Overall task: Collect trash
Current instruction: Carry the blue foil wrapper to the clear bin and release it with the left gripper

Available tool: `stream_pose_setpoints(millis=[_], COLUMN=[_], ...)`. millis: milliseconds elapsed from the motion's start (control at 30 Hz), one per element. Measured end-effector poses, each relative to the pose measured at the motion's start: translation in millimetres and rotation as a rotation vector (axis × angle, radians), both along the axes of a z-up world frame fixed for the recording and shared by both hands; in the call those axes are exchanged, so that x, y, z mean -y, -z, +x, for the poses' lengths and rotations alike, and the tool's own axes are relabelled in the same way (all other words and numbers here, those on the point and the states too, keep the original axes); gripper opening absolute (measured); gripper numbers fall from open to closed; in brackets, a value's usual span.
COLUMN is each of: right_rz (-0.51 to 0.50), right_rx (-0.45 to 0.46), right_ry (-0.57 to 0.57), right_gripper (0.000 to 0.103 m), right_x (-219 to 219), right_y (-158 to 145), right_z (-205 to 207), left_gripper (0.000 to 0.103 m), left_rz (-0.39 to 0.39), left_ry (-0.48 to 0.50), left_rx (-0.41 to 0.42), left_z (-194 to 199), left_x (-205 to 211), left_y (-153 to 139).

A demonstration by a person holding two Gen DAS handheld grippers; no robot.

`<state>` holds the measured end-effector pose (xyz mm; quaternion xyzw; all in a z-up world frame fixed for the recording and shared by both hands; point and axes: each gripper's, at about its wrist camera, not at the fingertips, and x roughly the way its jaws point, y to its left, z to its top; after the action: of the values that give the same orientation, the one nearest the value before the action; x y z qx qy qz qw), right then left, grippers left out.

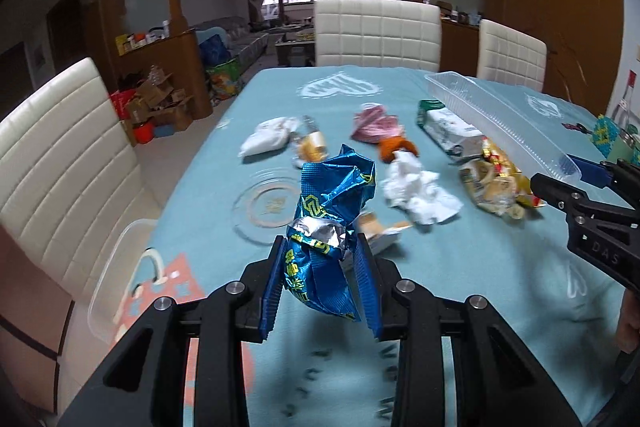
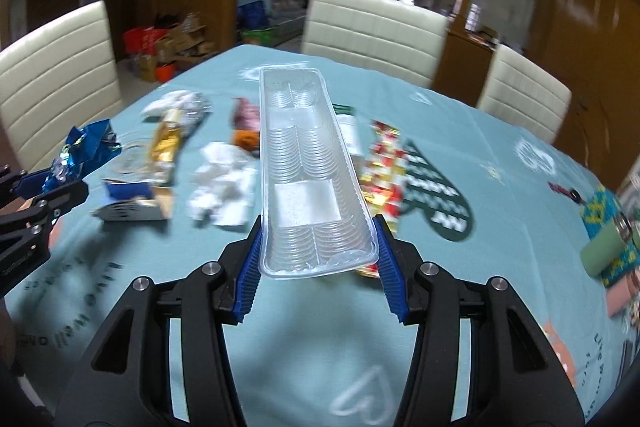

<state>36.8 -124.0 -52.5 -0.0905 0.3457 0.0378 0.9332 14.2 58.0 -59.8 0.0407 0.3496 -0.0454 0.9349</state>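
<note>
My left gripper (image 1: 320, 247) is shut on a crumpled blue foil wrapper (image 1: 332, 203) and holds it above the table; it also shows in the right wrist view (image 2: 82, 151). My right gripper (image 2: 318, 239) is shut on a long clear plastic tray (image 2: 308, 163), held above the table; the tray also shows in the left wrist view (image 1: 496, 119). Loose trash lies on the blue tablecloth (image 1: 460, 287): crumpled white tissue (image 1: 416, 191), a white wad (image 1: 268, 137), a pink wrapper (image 1: 374, 125), a green-white packet (image 1: 448, 131), a yellow-red wrapper (image 1: 496, 183).
White padded chairs stand at the left (image 1: 60, 163), far side (image 1: 376, 31) and far right (image 1: 510, 53). A clear plastic bin (image 1: 116, 267) sits by the table's left edge. A small torn box (image 2: 132, 203) and a green cylinder (image 2: 604, 251) lie on the table.
</note>
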Motion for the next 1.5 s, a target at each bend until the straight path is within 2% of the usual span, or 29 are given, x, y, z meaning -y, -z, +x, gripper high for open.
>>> stream_pose_setpoints(millis=[467, 800, 867, 933, 1000, 1033, 1167, 1500], right_rz=[-0.044, -0.057, -0.058, -0.054, -0.053, -0.056, -0.073, -0.092], right_rx=[-0.031, -0.052, -0.056, -0.065, -0.078, -0.081, -0.092, -0.109], right_ry=[-0.29, -0.39, -0.395, -0.398, -0.401, -0.404, -0.426, -0.503], right_gripper=[0.054, 0.054, 0.054, 0.054, 0.054, 0.054, 0.054, 0.055], right_x=[-141.6, -214.1, -222.2, -228.0, -234.7, -238.2, -251.9, -290.5], right_y=[-3.8, 2.9, 5.3, 7.2, 10.4, 11.9, 18.3, 30.5], right_z=[21.7, 47.2, 56.0, 62.4, 67.7, 69.5, 75.0, 73.6], left_gripper=[0.033, 0.036, 0.042, 0.062, 0.077, 0.081, 0.082, 0.082], left_rz=[0.007, 0.012, 0.019, 0.035, 0.038, 0.029, 0.006, 0.046], left_ry=[-0.226, -0.27, -0.274, -0.292, -0.306, -0.308, -0.313, -0.36], left_rx=[-0.014, -0.041, -0.04, -0.041, -0.041, -0.039, -0.049, -0.045], left_z=[8.5, 30.6, 34.0, 38.7, 41.3, 41.8, 41.3, 24.8], left_x=[-121.8, -173.8, -178.1, -182.8, -188.4, -191.4, -199.5, -216.0], left_y=[2.6, 13.1, 14.5, 17.1, 19.3, 20.5, 26.2, 29.9])
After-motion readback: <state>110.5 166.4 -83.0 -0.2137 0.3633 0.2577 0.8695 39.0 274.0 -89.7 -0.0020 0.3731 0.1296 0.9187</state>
